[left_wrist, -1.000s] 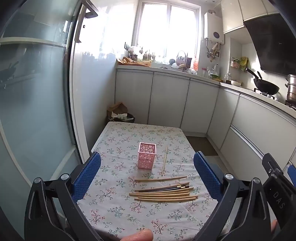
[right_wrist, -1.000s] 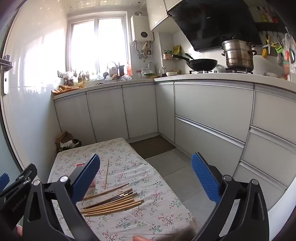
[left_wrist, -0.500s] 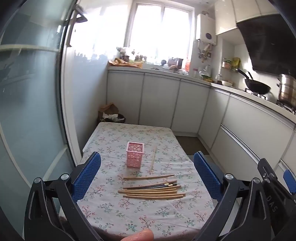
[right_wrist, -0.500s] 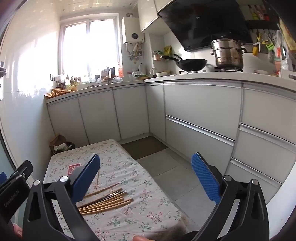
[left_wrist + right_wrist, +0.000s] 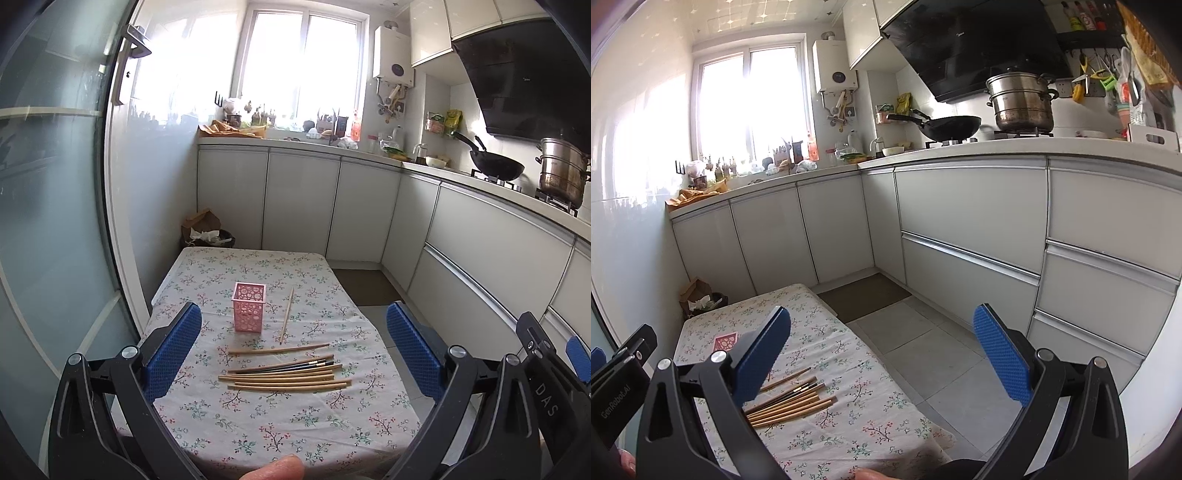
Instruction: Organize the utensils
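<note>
Bamboo chopsticks (image 5: 284, 376) are seen lying in a loose bundle on the floral-clothed desk (image 5: 295, 435), ahead of and below the left tongs (image 5: 293, 350), roughly centred between its two blue pads. Long axes run crosswise to the tongs' forward direction, left to right. A few dark-handled sticks are mixed into the bundle. One stick (image 5: 277, 348) lies apart, just beyond the bundle, same crosswise lie. Another single stick (image 5: 286, 315) lies further ahead, pointing nearly along the forward direction, just right of the pink perforated holder (image 5: 248, 307). The holder stands upright, beyond the bundle, slightly left of the tongs' centreline.

Left tongs: released, pads spread wide, nothing held. Right tongs (image 5: 882, 354): also released and empty, aimed mostly past the desk's right edge toward the floor; the bundle (image 5: 790, 402) is seen low and to its left, partly hidden behind its left pad.

Judgement: no stick placed in the holder yet, as far as can be seen; its inside is not visible. Left tongs is better lined up on the bundle. With the sticks crosswise to the approach, the closing direction runs along the sticks, so a wrist turn is probably needed before a pinch across them.
</note>
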`<state>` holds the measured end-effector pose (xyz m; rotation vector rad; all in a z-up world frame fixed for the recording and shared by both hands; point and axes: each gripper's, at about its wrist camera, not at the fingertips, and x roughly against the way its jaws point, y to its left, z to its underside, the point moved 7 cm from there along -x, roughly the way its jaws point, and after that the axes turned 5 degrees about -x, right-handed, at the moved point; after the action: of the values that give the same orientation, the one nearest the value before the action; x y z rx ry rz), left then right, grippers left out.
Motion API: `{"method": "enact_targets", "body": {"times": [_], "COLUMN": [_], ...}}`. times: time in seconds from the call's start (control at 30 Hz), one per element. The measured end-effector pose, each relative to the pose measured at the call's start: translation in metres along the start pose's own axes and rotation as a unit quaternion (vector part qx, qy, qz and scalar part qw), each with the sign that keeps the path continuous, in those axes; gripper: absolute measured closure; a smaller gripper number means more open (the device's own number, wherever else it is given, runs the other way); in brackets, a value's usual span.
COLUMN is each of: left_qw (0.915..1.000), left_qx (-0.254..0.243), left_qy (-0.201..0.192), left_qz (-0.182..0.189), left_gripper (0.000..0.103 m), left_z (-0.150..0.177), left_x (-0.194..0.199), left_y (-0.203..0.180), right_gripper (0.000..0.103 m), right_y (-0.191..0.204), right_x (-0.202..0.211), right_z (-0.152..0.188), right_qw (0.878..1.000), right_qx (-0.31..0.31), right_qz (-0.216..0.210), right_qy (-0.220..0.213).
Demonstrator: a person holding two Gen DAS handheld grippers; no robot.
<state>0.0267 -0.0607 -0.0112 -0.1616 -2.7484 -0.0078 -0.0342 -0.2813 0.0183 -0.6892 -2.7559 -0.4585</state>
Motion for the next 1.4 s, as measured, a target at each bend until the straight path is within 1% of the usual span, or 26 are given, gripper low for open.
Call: {"method": "enact_targets", "body": {"times": [1.4], "left_qw": [0.9999], "left_qx": [-0.004], "left_qy": [0.007], "left_qz": [0.006], "left_gripper": [0.007], "left_z": [0.0082], "left_x": [-0.0014], "left_y": [-0.0061], "right_gripper": [0.006], "right_y": [-0.0057], "right_x": [0.0018], "right_z": [0.0073], "right_qw": [1.0], "right_qx": [-0.006], "right_qz": [-0.006], "right_qy": [0.003]}}
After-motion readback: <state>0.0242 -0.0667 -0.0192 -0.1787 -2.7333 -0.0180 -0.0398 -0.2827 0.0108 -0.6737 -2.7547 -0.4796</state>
